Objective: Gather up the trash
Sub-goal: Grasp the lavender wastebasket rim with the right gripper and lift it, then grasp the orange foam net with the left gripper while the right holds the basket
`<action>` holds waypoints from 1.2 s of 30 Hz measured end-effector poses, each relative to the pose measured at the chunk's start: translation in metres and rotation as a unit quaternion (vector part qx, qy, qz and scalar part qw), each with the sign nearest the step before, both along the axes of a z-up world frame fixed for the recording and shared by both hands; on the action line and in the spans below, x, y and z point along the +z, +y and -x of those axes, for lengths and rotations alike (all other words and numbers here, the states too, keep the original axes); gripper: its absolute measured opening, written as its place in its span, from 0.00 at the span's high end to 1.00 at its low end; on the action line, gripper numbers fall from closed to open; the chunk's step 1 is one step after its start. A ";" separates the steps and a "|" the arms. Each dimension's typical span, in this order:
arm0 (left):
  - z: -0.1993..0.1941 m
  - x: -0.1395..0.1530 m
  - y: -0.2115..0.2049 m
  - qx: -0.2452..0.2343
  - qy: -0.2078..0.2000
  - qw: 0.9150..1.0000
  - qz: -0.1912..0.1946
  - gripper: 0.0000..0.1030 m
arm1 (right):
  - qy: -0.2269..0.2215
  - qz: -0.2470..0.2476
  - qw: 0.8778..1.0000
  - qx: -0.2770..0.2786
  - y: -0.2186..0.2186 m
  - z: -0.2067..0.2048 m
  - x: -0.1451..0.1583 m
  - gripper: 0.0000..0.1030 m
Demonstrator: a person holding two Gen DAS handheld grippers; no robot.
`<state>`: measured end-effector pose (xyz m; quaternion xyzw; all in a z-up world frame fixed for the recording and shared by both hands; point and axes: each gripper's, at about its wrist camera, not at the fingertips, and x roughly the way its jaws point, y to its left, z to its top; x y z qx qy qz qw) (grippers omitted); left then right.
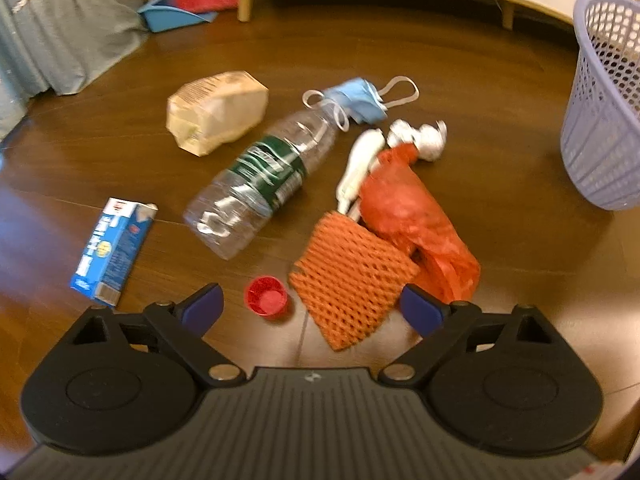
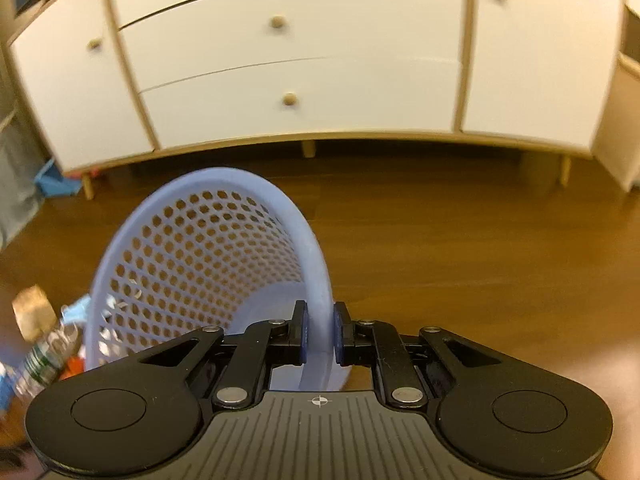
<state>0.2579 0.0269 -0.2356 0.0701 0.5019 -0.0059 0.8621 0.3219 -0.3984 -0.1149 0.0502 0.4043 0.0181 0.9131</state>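
Left gripper point(image 1: 310, 307): I hold it with fingers spread wide, low in frame above the floor point(image 1: 500, 80), gripping nothing.
Right gripper point(image 2: 319, 332): pads clamped on the rim of the lavender basket point(image 2: 208, 248) (basket tilted toward me).
Trash, centre frame: clear bottle point(image 1: 262, 176), tan paper bag point(image 1: 218, 112), blue mask point(image 1: 356, 98), red plastic bag point(image 1: 412, 216), orange foam net point(image 1: 350, 276), red cap point(image 1: 266, 295).
Left edge: blue carton point(image 1: 114, 246).
Basket, left view: right edge point(image 1: 604, 100), well apart from the trash.
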 end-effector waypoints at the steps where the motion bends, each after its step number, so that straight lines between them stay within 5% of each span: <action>1: -0.002 -0.004 -0.002 -0.004 0.003 1.000 0.001 0.10 | 0.000 0.009 1.000 -0.008 -0.002 0.002 0.001 0.92; 12: -0.021 -0.025 -0.013 -0.014 0.020 1.000 0.008 0.13 | -0.007 0.038 0.998 -0.051 -0.014 0.004 0.020 0.91; 19: -0.031 -0.036 -0.015 -0.015 0.023 0.999 0.030 0.30 | -0.003 0.037 0.998 -0.051 -0.014 0.004 0.021 0.91; 26: -0.041 -0.055 -0.016 -0.010 0.050 0.997 0.059 0.71 | 0.002 0.029 0.998 -0.057 -0.019 0.005 0.020 0.91; 28: -0.042 -0.058 -0.014 -0.015 0.054 0.996 0.070 0.92 | 0.002 0.027 0.998 -0.058 -0.020 0.004 0.019 0.91; 36: -0.029 -0.032 -0.007 -0.033 0.011 0.997 0.062 0.94 | 0.000 0.013 0.998 -0.065 -0.021 0.009 0.017 0.91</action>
